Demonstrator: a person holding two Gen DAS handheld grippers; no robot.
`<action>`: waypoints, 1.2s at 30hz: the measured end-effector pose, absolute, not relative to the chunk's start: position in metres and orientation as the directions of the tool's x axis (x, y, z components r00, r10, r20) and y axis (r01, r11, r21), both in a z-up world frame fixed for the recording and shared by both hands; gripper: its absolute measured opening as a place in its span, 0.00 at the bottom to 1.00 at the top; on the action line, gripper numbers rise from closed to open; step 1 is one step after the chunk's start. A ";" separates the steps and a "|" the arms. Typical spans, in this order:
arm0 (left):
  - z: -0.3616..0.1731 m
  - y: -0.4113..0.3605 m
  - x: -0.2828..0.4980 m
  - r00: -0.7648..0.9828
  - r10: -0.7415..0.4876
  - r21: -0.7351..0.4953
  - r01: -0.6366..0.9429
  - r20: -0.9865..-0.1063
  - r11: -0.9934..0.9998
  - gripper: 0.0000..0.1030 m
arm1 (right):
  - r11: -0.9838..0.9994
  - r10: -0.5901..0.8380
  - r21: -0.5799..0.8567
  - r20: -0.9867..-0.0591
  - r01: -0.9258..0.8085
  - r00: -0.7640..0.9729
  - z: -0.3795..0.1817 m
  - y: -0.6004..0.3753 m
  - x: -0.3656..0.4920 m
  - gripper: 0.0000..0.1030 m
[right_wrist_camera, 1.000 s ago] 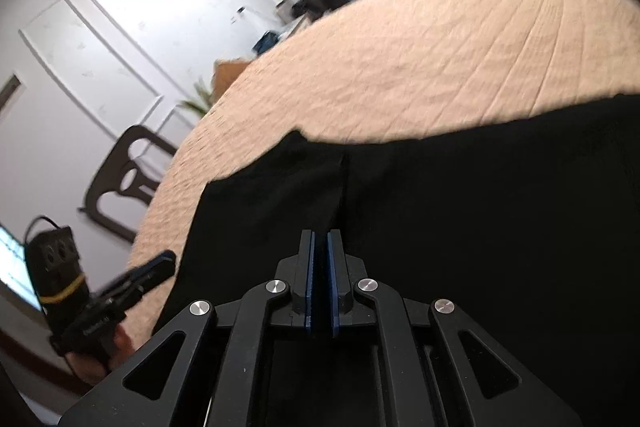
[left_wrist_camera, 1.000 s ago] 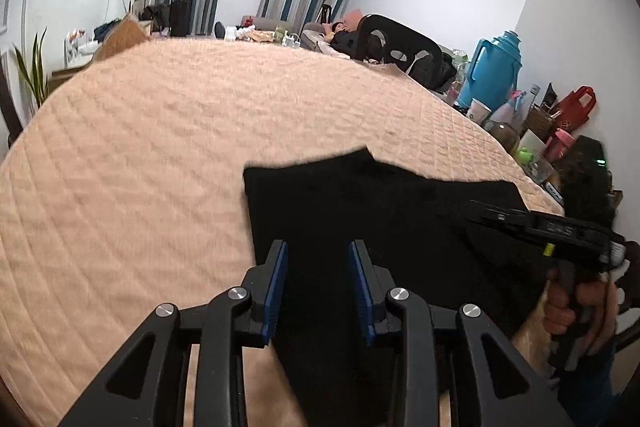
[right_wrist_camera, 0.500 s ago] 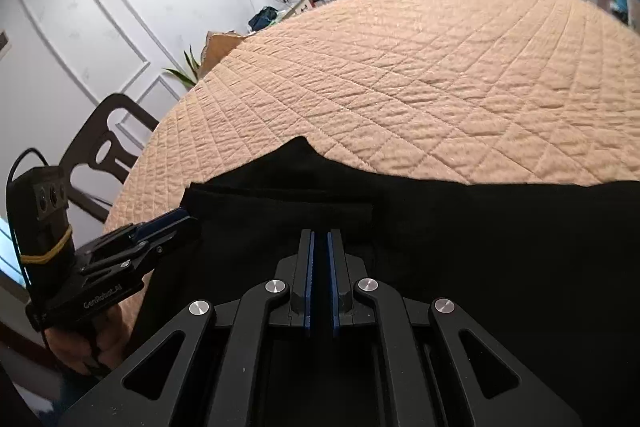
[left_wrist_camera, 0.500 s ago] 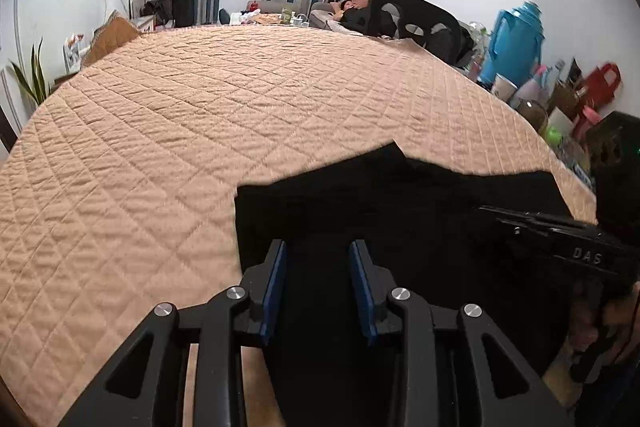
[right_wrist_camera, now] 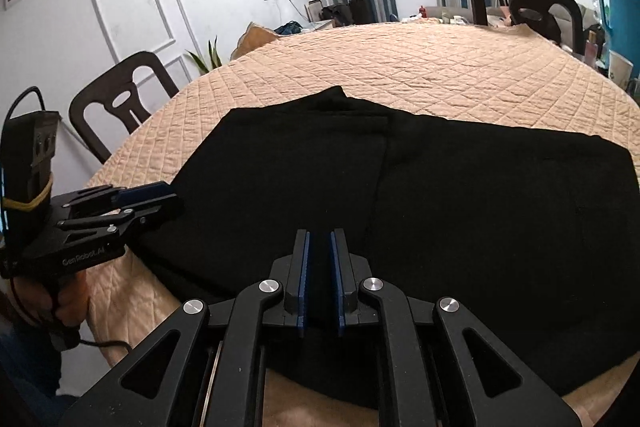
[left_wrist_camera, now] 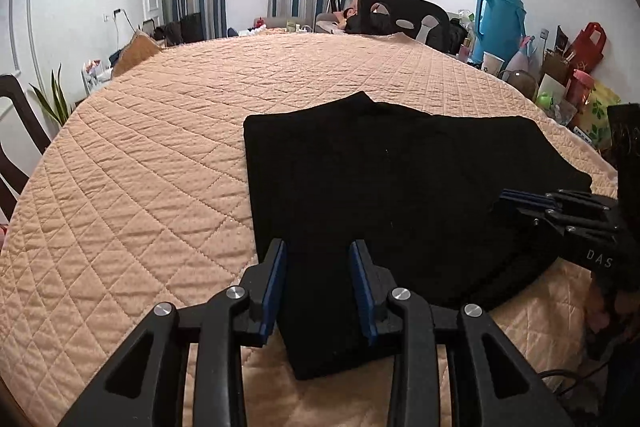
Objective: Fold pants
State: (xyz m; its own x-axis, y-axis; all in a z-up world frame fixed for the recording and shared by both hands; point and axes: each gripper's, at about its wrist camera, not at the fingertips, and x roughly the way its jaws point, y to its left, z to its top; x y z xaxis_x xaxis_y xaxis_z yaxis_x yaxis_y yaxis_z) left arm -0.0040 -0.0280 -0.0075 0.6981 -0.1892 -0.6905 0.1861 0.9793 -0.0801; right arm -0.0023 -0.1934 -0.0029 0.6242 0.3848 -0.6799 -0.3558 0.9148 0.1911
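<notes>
pulled back and parted a crack since a second ago, right gripper (right_wrist_camera: 319, 279) holding nothing; left gripper (left_wrist_camera: 318, 287) wide open, empty. black pants (left_wrist_camera: 400, 195) folded flat on quilted table (left_wrist_camera: 140, 187). could rumple if snagged.

Matt black cloth pants (left_wrist_camera: 384, 187); quilted, dimpled peach fabric cover (left_wrist_camera: 140, 195); left claw (left_wrist_camera: 320, 283) matt black plastic, blue pads

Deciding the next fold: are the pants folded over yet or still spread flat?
Folded at least once: the pants lie flat on the quilted table, a doubled layer showing along the near edge. Fold count: cannot tell.
</notes>
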 end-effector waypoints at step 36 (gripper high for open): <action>-0.011 -0.027 -0.020 0.731 -0.174 -0.068 0.173 -0.659 0.983 0.35 | 0.928 0.325 0.082 -0.651 -0.363 0.686 -0.006 -0.196 -0.027 0.18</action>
